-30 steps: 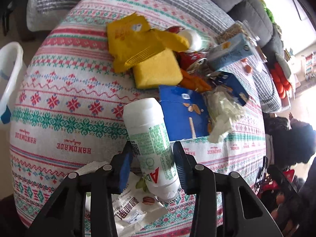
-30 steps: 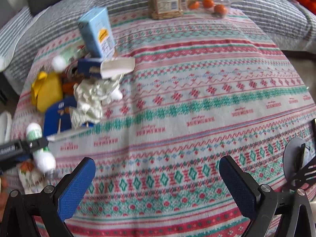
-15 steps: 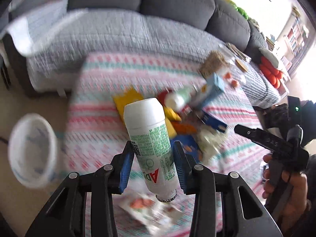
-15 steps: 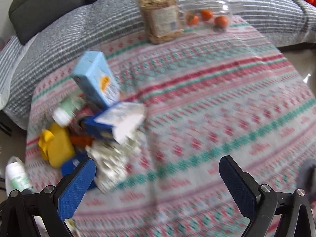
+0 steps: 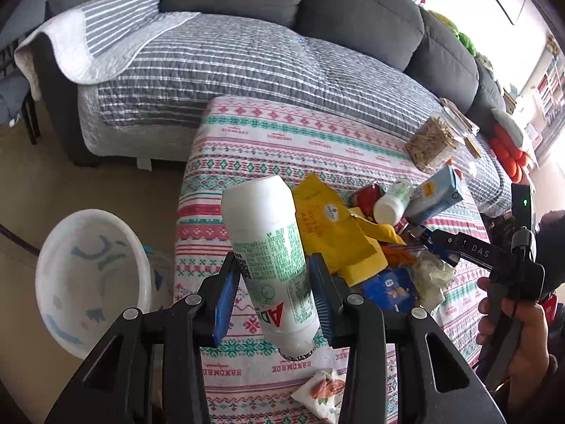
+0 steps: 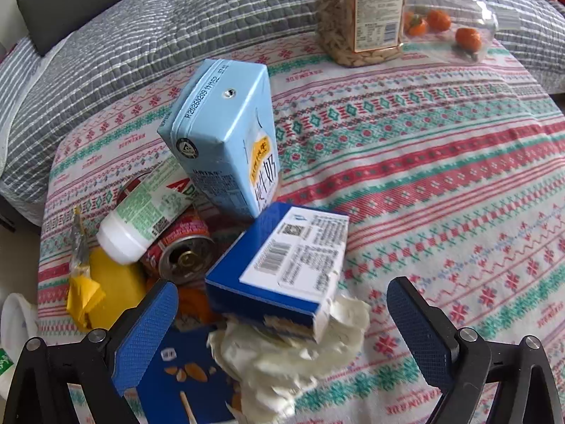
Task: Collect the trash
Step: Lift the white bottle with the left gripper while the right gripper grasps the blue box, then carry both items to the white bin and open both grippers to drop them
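Observation:
My left gripper [image 5: 272,300] is shut on a white bottle with green print [image 5: 272,251], held in the air above the table's near-left corner. A white bin [image 5: 88,282] stands on the floor to its left. My right gripper [image 6: 282,332] is open, hovering over the trash pile: a blue box with a barcode [image 6: 286,265], crumpled white paper [image 6: 300,360], a light blue milk carton [image 6: 226,141], a second white bottle [image 6: 144,215], a red can [image 6: 183,251] and yellow wrappers [image 6: 99,286]. The pile also shows in the left wrist view [image 5: 370,243].
The table has a patterned cloth [image 6: 441,176]. A jar of seeds [image 6: 360,14] and a clear container of small oranges [image 6: 455,24] stand at its far side. A grey sofa with a striped quilt [image 5: 247,60] lies behind. A snack packet [image 5: 321,388] lies near the front edge.
My left gripper has lifted the bottle off the table and swung left toward the bin. My right gripper has moved left and down to the trash pile.

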Demonstrator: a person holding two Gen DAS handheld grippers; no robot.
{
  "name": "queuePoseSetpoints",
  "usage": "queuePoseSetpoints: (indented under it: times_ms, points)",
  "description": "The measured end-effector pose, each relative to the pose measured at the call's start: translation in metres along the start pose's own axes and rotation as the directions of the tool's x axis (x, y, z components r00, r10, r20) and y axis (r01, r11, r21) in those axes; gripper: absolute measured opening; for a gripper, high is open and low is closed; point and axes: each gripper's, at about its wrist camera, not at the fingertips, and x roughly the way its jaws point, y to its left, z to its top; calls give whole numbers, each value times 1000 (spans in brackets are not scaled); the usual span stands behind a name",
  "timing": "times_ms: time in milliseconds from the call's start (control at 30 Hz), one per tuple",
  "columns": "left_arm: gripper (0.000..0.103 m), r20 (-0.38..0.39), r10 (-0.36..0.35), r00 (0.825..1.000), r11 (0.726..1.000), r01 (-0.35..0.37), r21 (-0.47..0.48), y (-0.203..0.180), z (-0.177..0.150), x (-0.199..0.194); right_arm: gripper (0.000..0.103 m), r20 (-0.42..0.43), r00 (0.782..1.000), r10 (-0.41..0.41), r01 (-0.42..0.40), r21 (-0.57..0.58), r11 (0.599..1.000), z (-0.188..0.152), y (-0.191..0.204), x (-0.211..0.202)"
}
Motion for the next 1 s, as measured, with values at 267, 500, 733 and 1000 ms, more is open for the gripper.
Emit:
queuePoseSetpoints:
  times_ms: [267, 500, 733, 1000]
  points:
    - [42, 15, -6, 1000, 1000, 6, -10, 1, -5, -9, 62, -17, 1000, -12, 12, 8, 1000, 1, -4, 8]
    - [42, 42, -2, 999, 999, 3, -34, 12, -5, -21, 62, 42, 999, 27, -28, 11, 1000, -4, -18, -25]
    - [42, 91, 18, 996, 997, -12, -72, 45, -6, -41, 62, 96, 990, 101, -104, 20, 994, -12, -25, -64]
    - [42, 100, 118, 988, 979, -98, -179, 119, -7, -50, 62, 102, 955, 278, -268, -102, 958, -25, 36, -93]
